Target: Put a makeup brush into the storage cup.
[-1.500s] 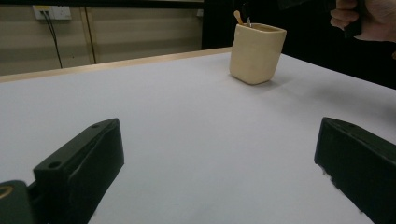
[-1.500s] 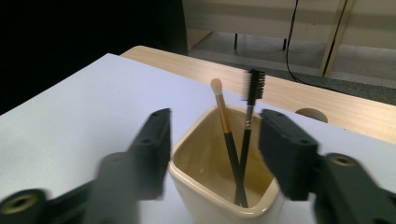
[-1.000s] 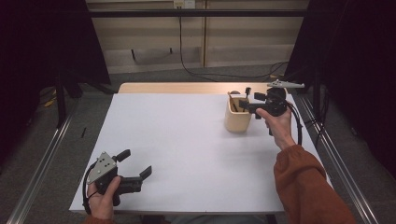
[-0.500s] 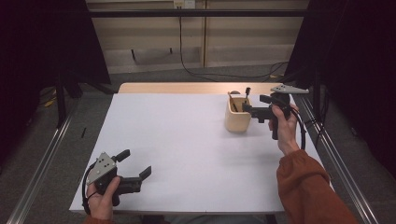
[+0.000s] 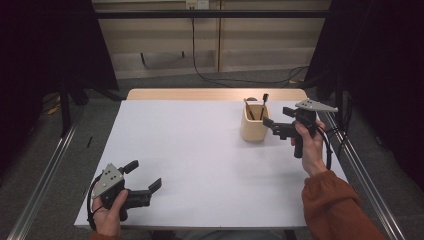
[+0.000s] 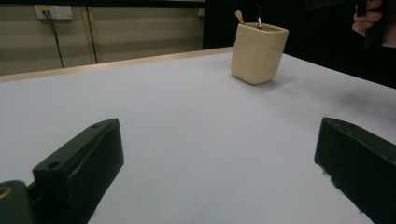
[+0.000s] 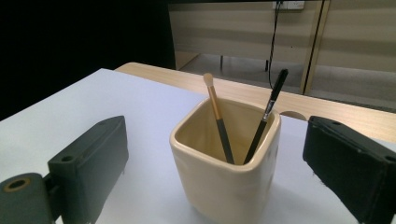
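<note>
Black jaws of right gripper (image 7: 215, 163) spread wide apart, rising from lower left and lower right corners of right gripper view, clamped on nothing. Cream ceramic cup (image 7: 226, 163) centred in the gap between them, upright, clear of both jaws on either side. Two items standing inside cup: brush with tan handle and pale tip (image 7: 216, 116) leaning toward upper left, black pen (image 7: 267, 112) leaning toward upper right; both project above rim.

High view: right gripper (image 5: 277, 122) at right of centre, just beside cup (image 5: 254, 127) on its right side, held by right hand (image 5: 307, 145) entering from lower right. Cup near far right part of white table surface (image 5: 200, 150).

Left gripper (image 5: 142, 180) at lower left of high view, jaws likewise apart and empty, gripped by left hand (image 5: 107, 215) at bottom edge, well apart from cup. Left gripper view: jaws in lower corners, bare table between, cup (image 6: 258, 53) far off at upper centre-right.

Wooden table edge (image 5: 215, 94) beyond white surface, upper centre.
</note>
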`<state>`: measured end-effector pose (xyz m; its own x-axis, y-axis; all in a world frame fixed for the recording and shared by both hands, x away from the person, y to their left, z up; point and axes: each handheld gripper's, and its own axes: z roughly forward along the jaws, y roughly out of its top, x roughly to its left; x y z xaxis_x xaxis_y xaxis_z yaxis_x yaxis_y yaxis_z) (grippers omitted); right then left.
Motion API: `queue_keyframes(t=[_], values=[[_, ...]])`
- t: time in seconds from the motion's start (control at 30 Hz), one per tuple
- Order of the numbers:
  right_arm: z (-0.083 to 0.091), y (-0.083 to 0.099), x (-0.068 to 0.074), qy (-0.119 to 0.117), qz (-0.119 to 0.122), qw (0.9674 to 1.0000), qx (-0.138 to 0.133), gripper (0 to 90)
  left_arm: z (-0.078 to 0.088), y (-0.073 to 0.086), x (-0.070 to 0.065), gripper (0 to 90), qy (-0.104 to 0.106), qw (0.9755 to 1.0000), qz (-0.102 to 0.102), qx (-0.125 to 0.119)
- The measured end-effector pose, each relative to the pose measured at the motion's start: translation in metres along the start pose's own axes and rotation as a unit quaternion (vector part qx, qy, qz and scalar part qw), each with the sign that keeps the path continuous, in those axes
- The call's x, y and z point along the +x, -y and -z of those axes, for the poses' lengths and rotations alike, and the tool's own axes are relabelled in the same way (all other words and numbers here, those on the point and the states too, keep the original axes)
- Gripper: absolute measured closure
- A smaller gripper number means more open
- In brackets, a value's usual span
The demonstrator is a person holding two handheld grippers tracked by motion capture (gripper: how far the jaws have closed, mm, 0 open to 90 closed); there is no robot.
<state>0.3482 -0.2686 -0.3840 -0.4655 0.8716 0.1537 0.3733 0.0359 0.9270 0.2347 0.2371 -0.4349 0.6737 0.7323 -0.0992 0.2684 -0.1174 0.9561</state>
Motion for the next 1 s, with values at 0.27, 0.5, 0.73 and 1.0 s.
queue_keyframes(t=[0.27,0.5,0.73,1.0], values=[[0.015,0.017,0.004,0.001,-0.004,1.0,-0.008,6.1,0.002,0.0,0.001,1.1,-0.004,1.0,0.002,-0.002],[0.029,0.028,0.005,0.001,-0.006,0.9999,-0.01,5.9,0.002,0.0,0.001,1.2,-0.006,1.0,0.002,-0.003],[0.043,0.039,0.009,0.0,-0.003,1.0,-0.006,5.9,0.002,0.0,0.001,1.2,-0.006,1.0,0.0,-0.002],[0.061,0.053,0.015,0.0,-0.005,0.9999,-0.013,5.7,0.005,0.0,0.0,1.2,-0.007,1.0,-0.001,-0.005]])
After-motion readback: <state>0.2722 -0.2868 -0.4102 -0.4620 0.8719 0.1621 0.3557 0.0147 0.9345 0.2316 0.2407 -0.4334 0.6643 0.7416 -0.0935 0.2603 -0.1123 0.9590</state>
